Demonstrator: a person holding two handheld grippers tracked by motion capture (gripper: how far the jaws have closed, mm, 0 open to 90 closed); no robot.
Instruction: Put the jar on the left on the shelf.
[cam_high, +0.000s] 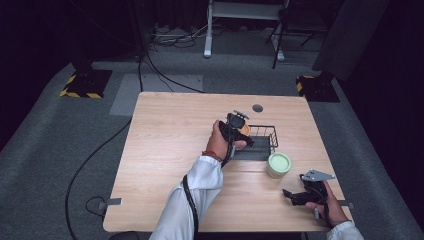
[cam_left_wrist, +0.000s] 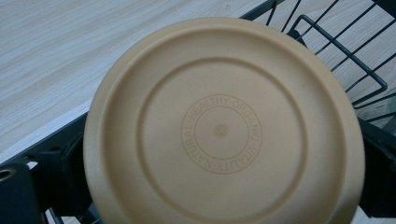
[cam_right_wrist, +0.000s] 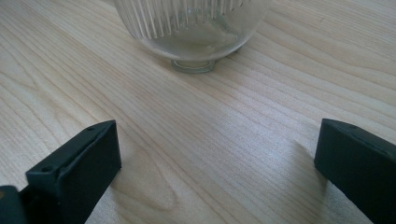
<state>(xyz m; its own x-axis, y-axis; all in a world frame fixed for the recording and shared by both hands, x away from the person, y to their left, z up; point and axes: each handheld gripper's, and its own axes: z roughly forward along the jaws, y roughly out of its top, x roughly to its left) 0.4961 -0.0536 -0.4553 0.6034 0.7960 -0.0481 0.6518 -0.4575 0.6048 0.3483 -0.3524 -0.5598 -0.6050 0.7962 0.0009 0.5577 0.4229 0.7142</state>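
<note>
A tan round dish (cam_left_wrist: 219, 130) with an embossed ring of words sits between the two black jaws of my left gripper (cam_left_wrist: 219, 182), which is shut on its edges. In the high view the left gripper (cam_high: 239, 129) holds this tan dish (cam_high: 245, 131) at the left end of a black wire basket (cam_high: 264, 141). The basket's wires (cam_left_wrist: 359, 70) show behind the dish. My right gripper (cam_high: 290, 194) rests low near the table's front right, open and holding nothing. Its jaws stand wide apart (cam_right_wrist: 215, 158), pointing at a ribbed glass bowl (cam_right_wrist: 191, 28) standing on the wood.
The glass bowl carries a pale green lid (cam_high: 278, 163) and stands just in front of the basket. The wooden table (cam_high: 165, 150) has a small round hole (cam_high: 257, 108) near its far edge. Cables and stand bases lie on the grey floor beyond.
</note>
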